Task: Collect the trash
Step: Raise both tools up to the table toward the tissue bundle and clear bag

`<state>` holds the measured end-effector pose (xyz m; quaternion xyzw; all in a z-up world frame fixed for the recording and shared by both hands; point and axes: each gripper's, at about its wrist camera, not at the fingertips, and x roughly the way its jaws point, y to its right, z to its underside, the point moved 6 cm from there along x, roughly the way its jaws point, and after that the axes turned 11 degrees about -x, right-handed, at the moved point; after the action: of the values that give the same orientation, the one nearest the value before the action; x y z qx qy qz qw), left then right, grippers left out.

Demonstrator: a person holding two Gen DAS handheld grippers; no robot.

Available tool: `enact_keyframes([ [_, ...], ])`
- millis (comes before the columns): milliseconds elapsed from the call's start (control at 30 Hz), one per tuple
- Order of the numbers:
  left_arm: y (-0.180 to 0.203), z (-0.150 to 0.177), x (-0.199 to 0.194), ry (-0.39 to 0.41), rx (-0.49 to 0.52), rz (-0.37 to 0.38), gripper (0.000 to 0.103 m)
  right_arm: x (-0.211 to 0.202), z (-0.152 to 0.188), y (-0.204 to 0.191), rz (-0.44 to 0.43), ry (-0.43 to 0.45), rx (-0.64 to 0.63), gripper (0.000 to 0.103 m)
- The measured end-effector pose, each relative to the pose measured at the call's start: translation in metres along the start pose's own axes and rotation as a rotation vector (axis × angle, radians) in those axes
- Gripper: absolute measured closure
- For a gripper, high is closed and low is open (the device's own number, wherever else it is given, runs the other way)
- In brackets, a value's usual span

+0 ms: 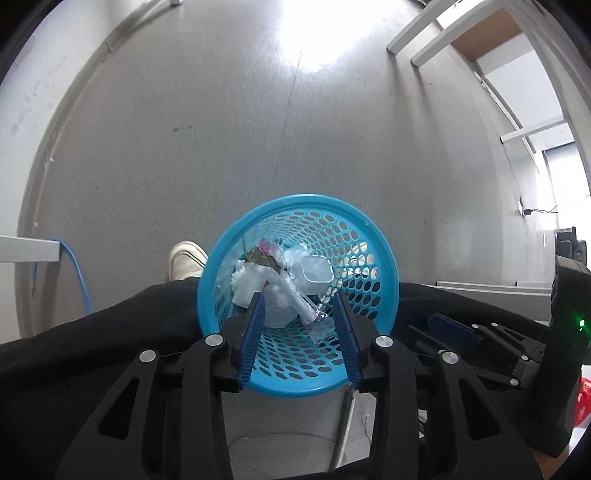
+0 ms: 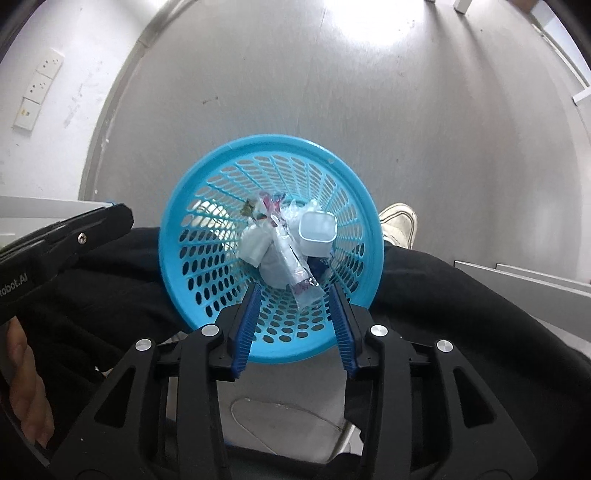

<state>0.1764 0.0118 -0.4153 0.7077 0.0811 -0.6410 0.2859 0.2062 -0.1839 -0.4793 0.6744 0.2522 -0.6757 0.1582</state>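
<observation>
A blue perforated plastic bin (image 1: 369, 236) stands on the grey floor between the person's legs; it also shows in the right wrist view (image 2: 207, 177). Inside lie crumpled white paper (image 1: 251, 280), a clear plastic cup (image 1: 316, 271), and a clear wrapper with pink print (image 1: 310, 314). The same cup (image 2: 317, 232), paper (image 2: 255, 243) and wrapper (image 2: 299, 280) show in the right wrist view. My left gripper (image 1: 298, 299) is open and empty above the bin's near rim. My right gripper (image 2: 294, 291) is open and empty over the bin's near side.
The person's black trousers (image 1: 92, 350) flank the bin, with a white shoe (image 1: 186, 260) on the floor. A blue cable (image 1: 79, 273) hangs at the left. White desk legs (image 1: 424, 33) stand at the far right. Wall sockets (image 2: 38, 86) sit at the left.
</observation>
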Motion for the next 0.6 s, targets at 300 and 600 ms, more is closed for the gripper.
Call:
enact_keyframes([
  [300, -0.003, 0.019, -0.049, 0.105, 0.054, -0.037, 0.044, -0.052, 0.018, -0.016, -0.004, 0.137, -0.033, 0.051],
  [600, 0.000, 0.064, -0.104, 0.223, 0.158, -0.029, 0.025, -0.120, 0.059, -0.028, -0.008, 0.293, -0.082, 0.032],
])
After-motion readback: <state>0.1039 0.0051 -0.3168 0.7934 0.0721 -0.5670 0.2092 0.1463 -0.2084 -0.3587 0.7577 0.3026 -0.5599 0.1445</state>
